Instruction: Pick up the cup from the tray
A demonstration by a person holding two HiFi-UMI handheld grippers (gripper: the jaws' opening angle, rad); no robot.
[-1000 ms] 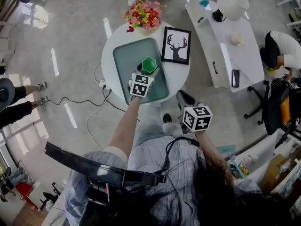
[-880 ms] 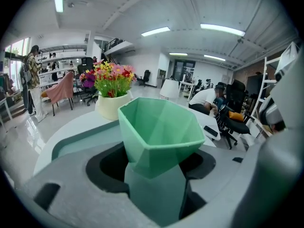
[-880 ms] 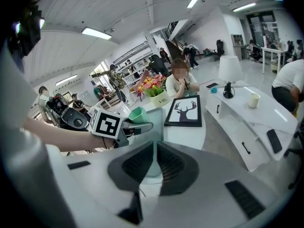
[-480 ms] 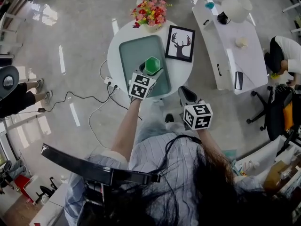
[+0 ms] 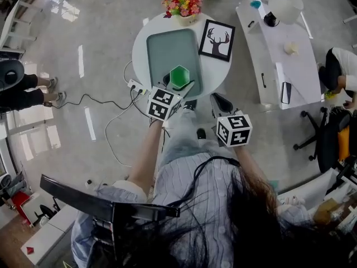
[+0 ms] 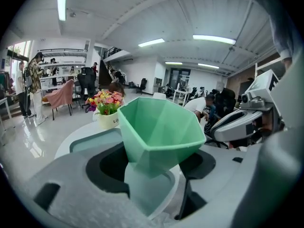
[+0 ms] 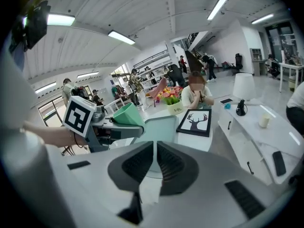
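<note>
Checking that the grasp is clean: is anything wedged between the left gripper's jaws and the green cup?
Nothing visible does. The left gripper is closed directly on the lower part of the green cup, and only the tray shows beneath it. The right gripper is shut and empty, off to the side.

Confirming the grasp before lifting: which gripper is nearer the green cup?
Left. The left gripper is shut on the green cup at the near end of the tray. The right gripper, jaws together and empty, hangs to the cup's right, off the table.
</note>
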